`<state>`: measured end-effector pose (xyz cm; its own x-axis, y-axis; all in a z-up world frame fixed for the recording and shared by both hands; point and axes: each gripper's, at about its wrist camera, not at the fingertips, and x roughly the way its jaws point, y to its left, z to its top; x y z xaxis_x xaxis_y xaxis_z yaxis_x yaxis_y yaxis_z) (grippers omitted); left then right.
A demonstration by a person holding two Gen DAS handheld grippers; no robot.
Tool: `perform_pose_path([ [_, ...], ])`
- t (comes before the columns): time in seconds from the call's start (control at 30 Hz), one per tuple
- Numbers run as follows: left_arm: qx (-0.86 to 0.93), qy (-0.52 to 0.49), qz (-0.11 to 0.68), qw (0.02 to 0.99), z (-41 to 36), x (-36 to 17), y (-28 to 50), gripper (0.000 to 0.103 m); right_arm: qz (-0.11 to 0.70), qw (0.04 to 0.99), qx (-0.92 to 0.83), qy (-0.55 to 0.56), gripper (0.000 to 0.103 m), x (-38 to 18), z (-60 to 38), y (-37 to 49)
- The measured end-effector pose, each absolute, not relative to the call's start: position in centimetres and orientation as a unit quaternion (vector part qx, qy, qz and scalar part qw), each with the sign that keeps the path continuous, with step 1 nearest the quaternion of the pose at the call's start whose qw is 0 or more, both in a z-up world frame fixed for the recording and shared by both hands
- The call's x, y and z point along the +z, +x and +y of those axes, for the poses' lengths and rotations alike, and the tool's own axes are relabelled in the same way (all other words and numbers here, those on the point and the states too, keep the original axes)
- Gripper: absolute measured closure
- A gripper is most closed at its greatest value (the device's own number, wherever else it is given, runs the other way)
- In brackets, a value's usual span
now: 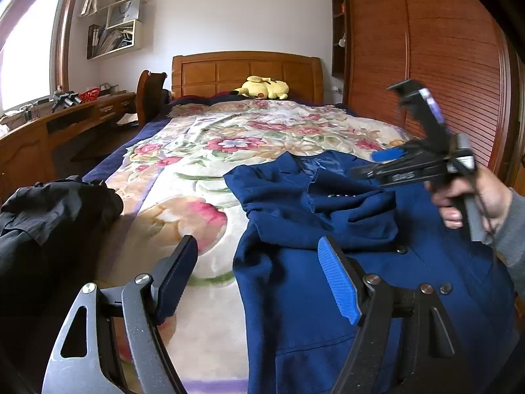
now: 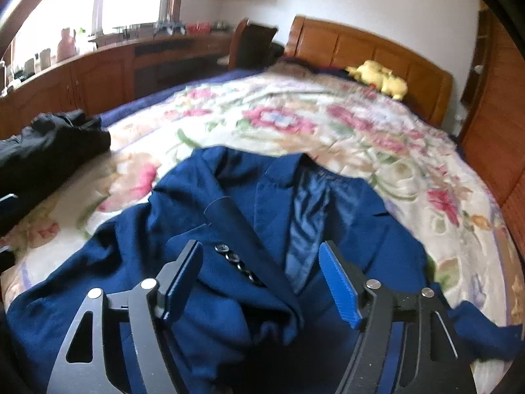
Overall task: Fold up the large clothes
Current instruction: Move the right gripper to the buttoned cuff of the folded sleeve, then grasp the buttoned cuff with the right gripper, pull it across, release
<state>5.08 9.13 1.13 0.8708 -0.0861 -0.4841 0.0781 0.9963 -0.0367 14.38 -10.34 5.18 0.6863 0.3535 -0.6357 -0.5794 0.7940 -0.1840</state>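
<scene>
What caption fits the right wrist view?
Open right gripper above a blue jacket spread on a floral bed.

Blue jacket (image 1: 328, 262) on floral bedspread (image 1: 197, 170), open left claw (image 1: 259, 272) above.

Both cameras are looking up the bed (image 1: 203, 151) toward its headboard (image 1: 246, 72) — the left one sitting near the foot edge, angled slightly down. The right one is hovering close over the blue jacket (image 2: 229, 229) (tilted steeper). Both are sharing jacket, floral cover and headboard.

Navy blazer (image 2: 229, 229), rumpled, face-up on floral bedspread (image 2: 328, 124)
</scene>
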Motion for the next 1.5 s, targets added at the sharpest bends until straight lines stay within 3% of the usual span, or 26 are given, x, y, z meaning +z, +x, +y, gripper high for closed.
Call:
perform_pose_path([
  [0.23, -0.047, -0.016, 0.257, 0.965, 9.4, 0.7, 5.4, 0.026, 0.362, 0.874, 0.245, -0.213, 0.049, 3.2, -7.5, 19.3],
  [0.27, -0.048, -0.016, 0.258, 0.965, 9.4, 0.7, 5.4, 0.026, 0.369, 0.871, 0.245, -0.213, 0.058, 3.1, -7.3, 19.7],
  [0.33, -0.049, -0.013, 0.259, 0.965, 9.3, 0.6, 5.6, 0.026, 0.380, 0.866, 0.246, -0.213, 0.087, 2.9, -7.0, 20.2],
  [0.4, -0.050, -0.011, 0.259, 0.964, 9.1, 0.6, 5.6, 0.026, 0.379, 0.866, 0.243, -0.219, 0.097, 3.1, -7.1, 20.2],
  [0.47, -0.054, -0.013, 0.258, 0.964, 9.0, 0.7, 5.4, 0.026, 0.360, 0.875, 0.242, -0.215, 0.099, 3.9, -7.4, 19.6],
  [0.7, -0.064, -0.017, 0.254, 0.965, 8.5, 1.0, 5.0, 0.026, 0.254, 0.928, 0.222, -0.156, 0.100, 9.1, -12.8, 14.2],
  [0.87, -0.070, -0.019, 0.250, 0.966, 8.0, 1.3, 4.9, 0.026, 0.220, 0.951, 0.173, -0.128, 0.100, 10.2, -18.1, 10.0],
  [1.1, -0.076, -0.017, 0.249, 0.965, 7.1, 1.3, 5.0, 0.026, 0.211, 0.963, 0.112, -0.127, 0.100, 8.1, -21.5, 4.3],
  [1.37, -0.085, -0.013, 0.250, 0.965, 6.1, 1.3, 5.0, 0.026, 0.269, 0.950, 0.116, -0.108, 0.100, 5.8, -22.7, -0.8],
  [1.4, -0.086, -0.012, 0.250, 0.964, 6.0, 1.3, 4.9, 0.026, 0.276, 0.948, 0.120, -0.106, 0.098, 5.7, -22.9, -1.4],
  [1.47, -0.087, -0.011, 0.249, 0.964, 5.9, 1.3, 4.8, 0.026, 0.286, 0.945, 0.121, -0.104, 0.086, 5.6, -23.2, -2.2],
  [1.5, -0.088, -0.010, 0.250, 0.964, 5.8, 1.3, 4.8, 0.026, 0.287, 0.945, 0.119, -0.103, 0.074, 5.8, -23.6, -2.8],
])
